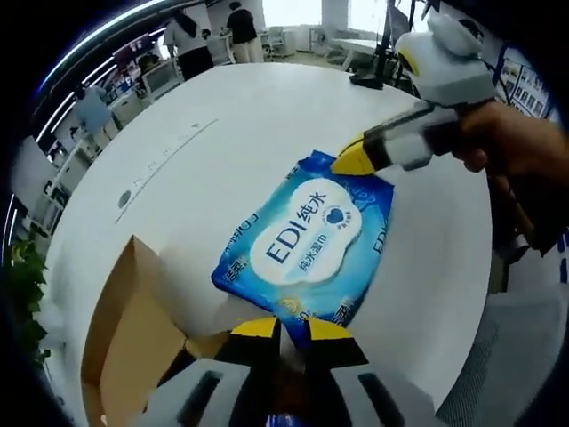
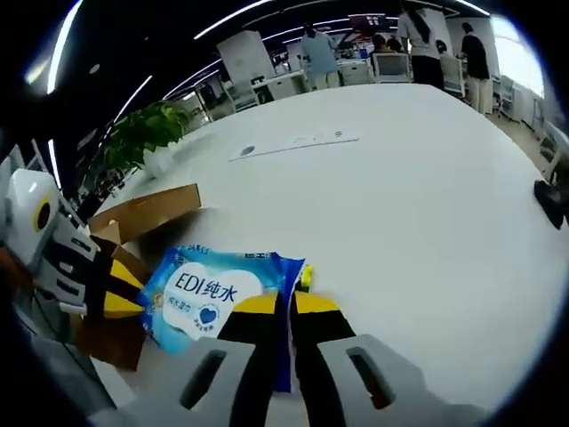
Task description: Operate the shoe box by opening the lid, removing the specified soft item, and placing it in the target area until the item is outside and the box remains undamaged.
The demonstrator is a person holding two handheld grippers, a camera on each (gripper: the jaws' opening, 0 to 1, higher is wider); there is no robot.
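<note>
You hold the blue wet-wipe pack [image 1: 307, 245] in the air above the white table [image 1: 222, 124], beside the open shoe box [image 1: 133, 347] — left gripper [image 1: 292, 331] and right gripper [image 2: 286, 304] each pinch one end seam. It looks soft and slippery, probably light — hold it by the seams.

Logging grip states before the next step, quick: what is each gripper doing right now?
Left gripper: shut on the near edge of the wet wipes pack.
Right gripper: shut on the pack's opposite edge.
</note>
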